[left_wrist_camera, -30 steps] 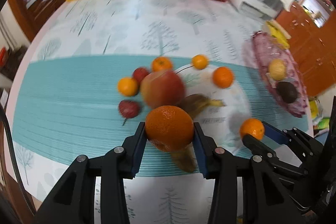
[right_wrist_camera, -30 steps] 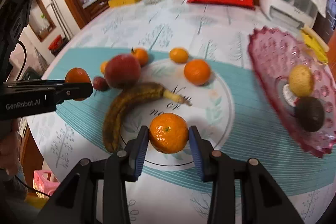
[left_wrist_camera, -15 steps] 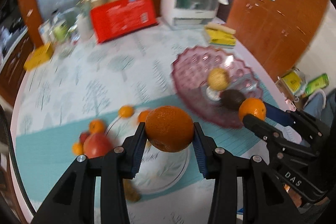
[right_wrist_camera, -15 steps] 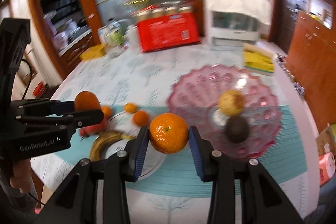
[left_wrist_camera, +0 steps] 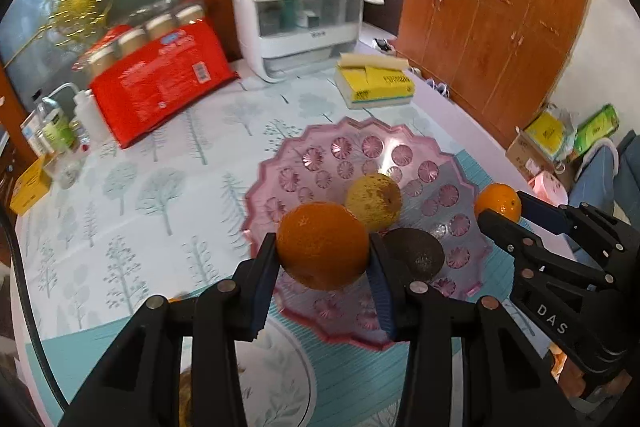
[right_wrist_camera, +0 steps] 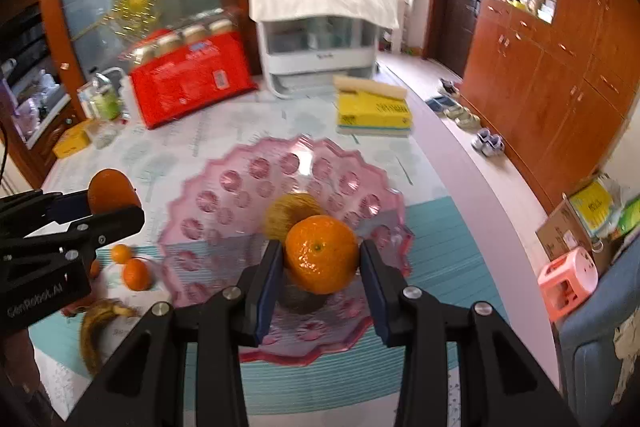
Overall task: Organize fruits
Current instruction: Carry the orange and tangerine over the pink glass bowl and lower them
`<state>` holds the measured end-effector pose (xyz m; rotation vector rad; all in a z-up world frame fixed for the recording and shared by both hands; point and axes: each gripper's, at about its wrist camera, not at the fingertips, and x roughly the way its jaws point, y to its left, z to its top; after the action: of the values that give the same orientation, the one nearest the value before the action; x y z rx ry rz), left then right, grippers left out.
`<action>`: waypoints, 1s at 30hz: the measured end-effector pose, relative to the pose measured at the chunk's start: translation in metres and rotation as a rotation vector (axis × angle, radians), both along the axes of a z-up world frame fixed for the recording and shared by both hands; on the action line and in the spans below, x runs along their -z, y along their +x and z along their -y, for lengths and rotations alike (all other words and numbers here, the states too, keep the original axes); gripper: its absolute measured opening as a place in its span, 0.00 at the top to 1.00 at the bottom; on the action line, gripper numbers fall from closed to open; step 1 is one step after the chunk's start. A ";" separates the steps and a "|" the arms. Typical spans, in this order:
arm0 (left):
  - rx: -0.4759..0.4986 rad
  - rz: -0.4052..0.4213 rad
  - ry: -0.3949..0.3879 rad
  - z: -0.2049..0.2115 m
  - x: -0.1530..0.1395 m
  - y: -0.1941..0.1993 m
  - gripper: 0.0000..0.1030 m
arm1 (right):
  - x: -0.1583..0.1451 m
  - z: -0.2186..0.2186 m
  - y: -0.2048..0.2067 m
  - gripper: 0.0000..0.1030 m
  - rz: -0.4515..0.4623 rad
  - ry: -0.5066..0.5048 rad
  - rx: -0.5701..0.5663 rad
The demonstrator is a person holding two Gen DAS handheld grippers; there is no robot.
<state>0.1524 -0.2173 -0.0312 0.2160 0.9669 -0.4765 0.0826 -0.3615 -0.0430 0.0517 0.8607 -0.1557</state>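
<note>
I have a round orange fruit in each tool, both carried above the scalloped pink glass dish [left_wrist_camera: 280, 163] on the tree-patterned bench [left_wrist_camera: 160, 163]. The left tool [left_wrist_camera: 323, 259] is clamped on a large dull-orange orange [left_wrist_camera: 322, 245], pads pressing its left and right sides; the right tool [right_wrist_camera: 320, 265] is clamped the same way on a glossier bright-orange mandarin [right_wrist_camera: 321, 253]. Neither fruit touches the dish yet. I judge both firm and fairly light, but round and smooth-skinned, so they could roll on the sloping glass; gripping across the widest part, as now, looks safest. The glass dish seems fragile, so I would set them down softly. Already in it lie a speckled yellow round fruit [left_wrist_camera: 373, 201] and a dark brown-black fruit [left_wrist_camera: 416, 253]. A brown-spotted banana [right_wrist_camera: 94, 327] and small oranges [right_wrist_camera: 136, 275] remain on the bench.
</note>
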 end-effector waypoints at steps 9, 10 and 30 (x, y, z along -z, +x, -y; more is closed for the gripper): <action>0.038 -0.078 0.063 0.027 0.053 0.021 0.60 | 0.047 0.017 0.020 0.62 -0.118 0.010 0.039; 0.039 -0.086 0.069 0.029 0.057 0.022 0.60 | 0.052 0.018 0.022 0.62 -0.131 0.015 0.041; 0.084 -0.156 0.142 0.046 0.103 0.035 0.58 | 0.075 0.025 0.032 0.57 -0.164 0.046 0.062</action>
<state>0.1874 -0.2629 -0.1340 0.3527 1.1489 -0.5075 0.1148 -0.3868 -0.1182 0.1095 1.0266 -0.2006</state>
